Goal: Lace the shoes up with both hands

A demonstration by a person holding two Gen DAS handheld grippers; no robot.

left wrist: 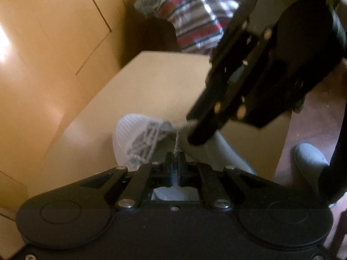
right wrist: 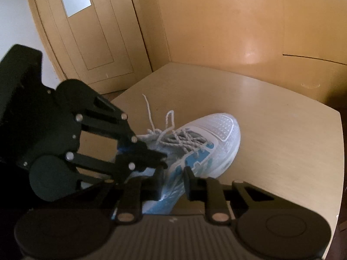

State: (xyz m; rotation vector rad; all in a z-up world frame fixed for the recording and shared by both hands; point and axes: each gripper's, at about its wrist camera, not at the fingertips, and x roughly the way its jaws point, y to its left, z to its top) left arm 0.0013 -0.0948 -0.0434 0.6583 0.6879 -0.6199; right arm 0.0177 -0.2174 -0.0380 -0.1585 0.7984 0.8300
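A white mesh sneaker with blue side panels lies on the light wooden table, toe pointing away. Its white-grey laces criss-cross the tongue, and a loose end and a loop stick up near the collar. My left gripper is shut on a strand of lace that runs up from the shoe. In the right wrist view the left gripper sits by the shoe's collar. My right gripper is open, its fingers straddling the shoe's blue side. Its blurred body hangs above the shoe.
The table stands in a corner between tan cabinet panels and a door. A person's striped shirt shows beyond the table. A grey shoe rests on the reddish floor to the right. The table's right edge is close.
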